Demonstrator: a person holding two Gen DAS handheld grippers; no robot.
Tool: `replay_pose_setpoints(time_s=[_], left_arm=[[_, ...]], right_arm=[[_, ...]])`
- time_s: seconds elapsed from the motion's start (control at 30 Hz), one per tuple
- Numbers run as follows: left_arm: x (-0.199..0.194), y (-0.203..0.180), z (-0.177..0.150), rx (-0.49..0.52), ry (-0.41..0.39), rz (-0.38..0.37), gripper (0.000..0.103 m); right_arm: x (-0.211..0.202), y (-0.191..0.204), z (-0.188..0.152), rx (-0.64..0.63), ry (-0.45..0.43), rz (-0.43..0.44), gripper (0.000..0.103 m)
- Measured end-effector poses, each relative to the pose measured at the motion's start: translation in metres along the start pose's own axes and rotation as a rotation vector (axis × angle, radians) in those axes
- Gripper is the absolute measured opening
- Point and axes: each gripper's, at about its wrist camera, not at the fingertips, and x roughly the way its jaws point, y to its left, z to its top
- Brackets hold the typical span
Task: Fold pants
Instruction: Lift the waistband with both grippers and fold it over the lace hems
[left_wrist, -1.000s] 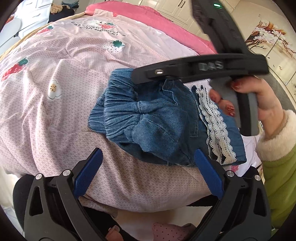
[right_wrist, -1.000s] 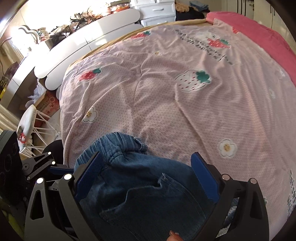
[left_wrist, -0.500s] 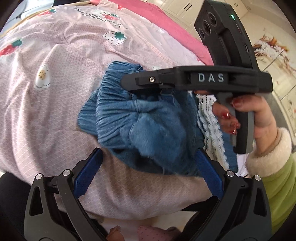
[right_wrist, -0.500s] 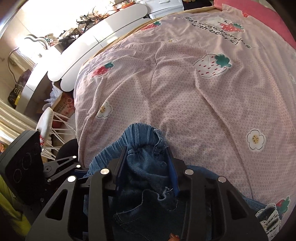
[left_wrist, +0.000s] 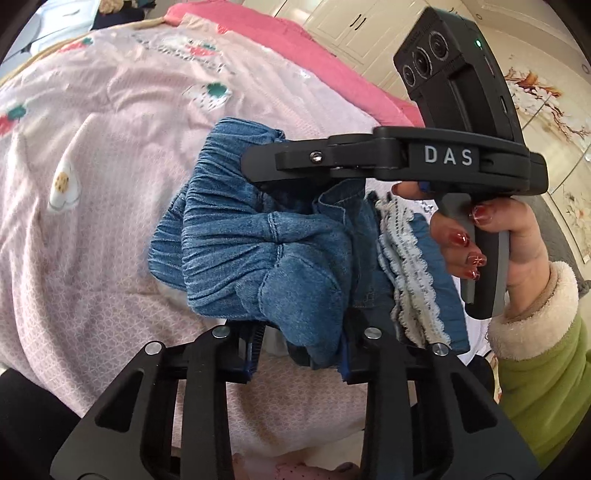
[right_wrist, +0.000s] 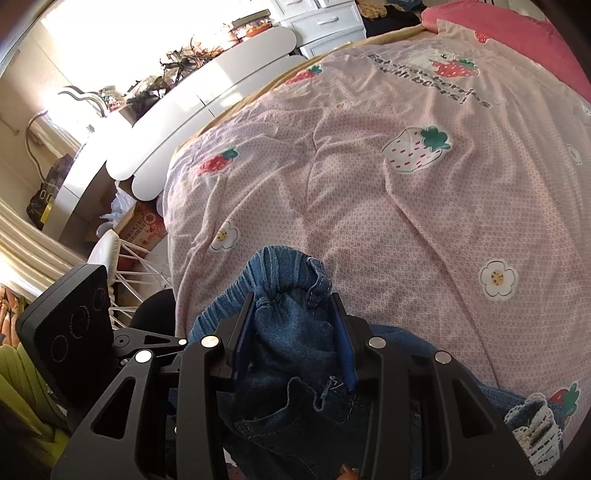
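Observation:
Small blue denim pants (left_wrist: 240, 240) with a gathered elastic waist and white lace trim (left_wrist: 410, 266) lie bunched on a pink strawberry quilt (left_wrist: 92, 166). My left gripper (left_wrist: 299, 347) is closing, and a fold of the denim is pinched between its blue pads. Seen from the side above the pants, my right gripper (left_wrist: 258, 173) bites into the waist. In the right wrist view the right gripper (right_wrist: 293, 306) is shut on the waistband (right_wrist: 280, 266), with cloth bulging up between the pads. The lace trim (right_wrist: 532, 424) shows at the lower right.
A hand with red nails (left_wrist: 480, 240) and a green fleece-cuffed sleeve (left_wrist: 546, 350) hold the right gripper's handle. The quilt (right_wrist: 406, 221) stretches far beyond the pants. Left of the bed stand a white desk (right_wrist: 203, 92), a white wire chair (right_wrist: 107, 251) and a cardboard box (right_wrist: 144, 221).
Both grippers stood wide open over the pants. The right one shut on the waistband first, then the left one closed on the near fold. The denim has bunched up.

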Motion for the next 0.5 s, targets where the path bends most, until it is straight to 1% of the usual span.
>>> replay_pose_setpoints(time_s=[0.07,0.23,0.5], left_arm=[[-0.001,-0.005,0.002,0.023,-0.009,0.007,0.023],[-0.001,-0.033,0.009,0.099,-0.026,0.012,0.023],[0.017,-0.077,0.019,0.195,-0.002,-0.001,0.023]], right_arm=[[-0.013,-0.001,-0.003,0.0,-0.027,0.003,0.036],[-0.047,-0.009,-0.017,0.017,-0.102,0.01,0.036],[-0.095,-0.039,-0.052,0.084,-0.2,0.007,0.036]])
